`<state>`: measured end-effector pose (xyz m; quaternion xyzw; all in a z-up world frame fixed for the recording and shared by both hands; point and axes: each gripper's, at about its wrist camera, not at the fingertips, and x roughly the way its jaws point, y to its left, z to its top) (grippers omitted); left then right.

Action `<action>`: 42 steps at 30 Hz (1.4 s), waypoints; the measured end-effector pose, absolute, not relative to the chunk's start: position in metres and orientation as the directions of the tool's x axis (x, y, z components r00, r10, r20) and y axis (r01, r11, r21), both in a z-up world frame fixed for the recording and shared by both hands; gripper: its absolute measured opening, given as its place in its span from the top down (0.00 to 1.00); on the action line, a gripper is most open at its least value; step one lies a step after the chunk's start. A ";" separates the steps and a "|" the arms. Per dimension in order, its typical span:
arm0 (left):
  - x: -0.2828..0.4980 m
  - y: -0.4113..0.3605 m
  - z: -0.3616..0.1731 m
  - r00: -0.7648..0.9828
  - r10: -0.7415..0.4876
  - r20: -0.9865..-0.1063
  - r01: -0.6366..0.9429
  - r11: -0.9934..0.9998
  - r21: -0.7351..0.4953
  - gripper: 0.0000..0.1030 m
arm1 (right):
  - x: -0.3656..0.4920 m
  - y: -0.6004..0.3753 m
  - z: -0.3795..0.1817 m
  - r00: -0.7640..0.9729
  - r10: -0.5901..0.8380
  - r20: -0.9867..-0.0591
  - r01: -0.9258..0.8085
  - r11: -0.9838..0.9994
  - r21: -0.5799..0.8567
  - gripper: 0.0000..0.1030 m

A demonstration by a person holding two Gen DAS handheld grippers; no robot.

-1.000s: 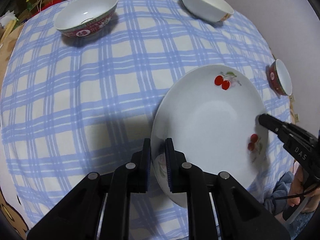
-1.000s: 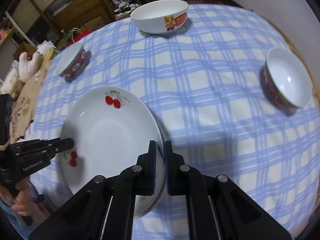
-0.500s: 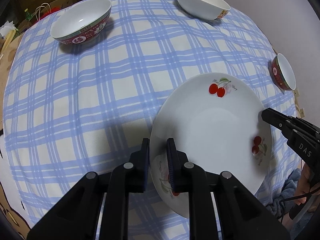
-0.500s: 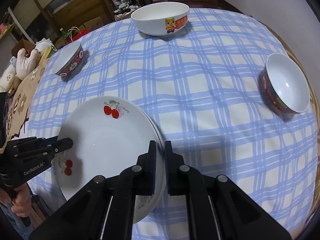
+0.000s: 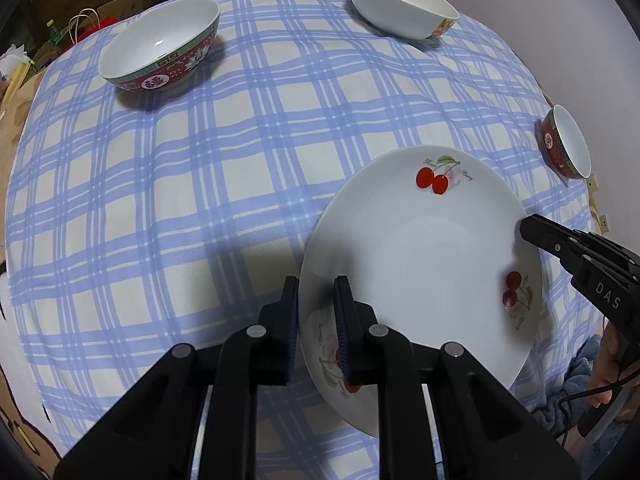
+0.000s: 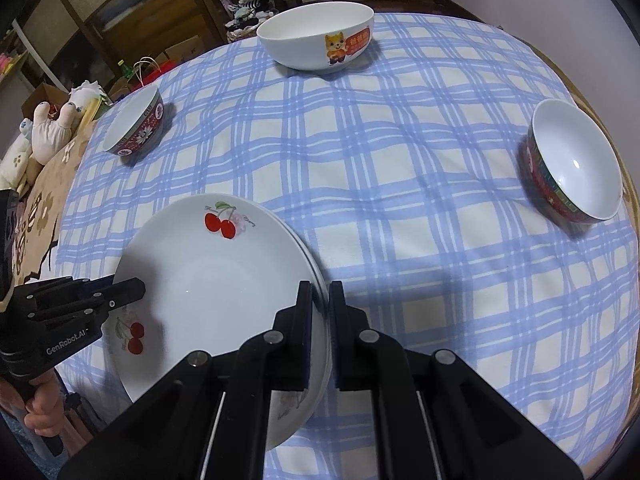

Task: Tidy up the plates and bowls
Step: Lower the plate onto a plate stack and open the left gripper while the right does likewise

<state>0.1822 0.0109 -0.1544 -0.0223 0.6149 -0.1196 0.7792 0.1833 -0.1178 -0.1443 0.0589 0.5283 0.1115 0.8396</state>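
2 glossy round cherry-print plates [image 6: 208, 280] stacked on checked cloth [image 6: 400, 200]

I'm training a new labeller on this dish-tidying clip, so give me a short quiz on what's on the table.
1. How many bowls stand on the tablecloth?
2. True or false: the cat-picture bowl lies upside down.
3. The right gripper has its fingers around: A) the plate rim, B) the cat-picture bowl, C) bare cloth.

Key: 1. three; 2. false; 3. A
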 end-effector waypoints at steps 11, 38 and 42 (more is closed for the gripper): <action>0.183 0.010 -0.155 0.213 -0.210 -0.954 0.163 0.971 -0.178 0.82 | 0.184 -0.118 -0.146 0.414 0.249 -0.875 -0.123 0.968 0.218 0.90; 0.178 0.006 -0.115 0.334 -0.192 -0.923 0.198 0.971 -0.131 0.83 | 0.184 -0.121 -0.120 0.470 0.265 -0.842 -0.127 0.964 0.232 0.89; 0.177 0.013 -0.092 0.391 -0.176 -0.904 0.209 0.973 -0.099 0.81 | 0.184 -0.126 -0.103 0.509 0.278 -0.815 -0.117 0.960 0.254 0.89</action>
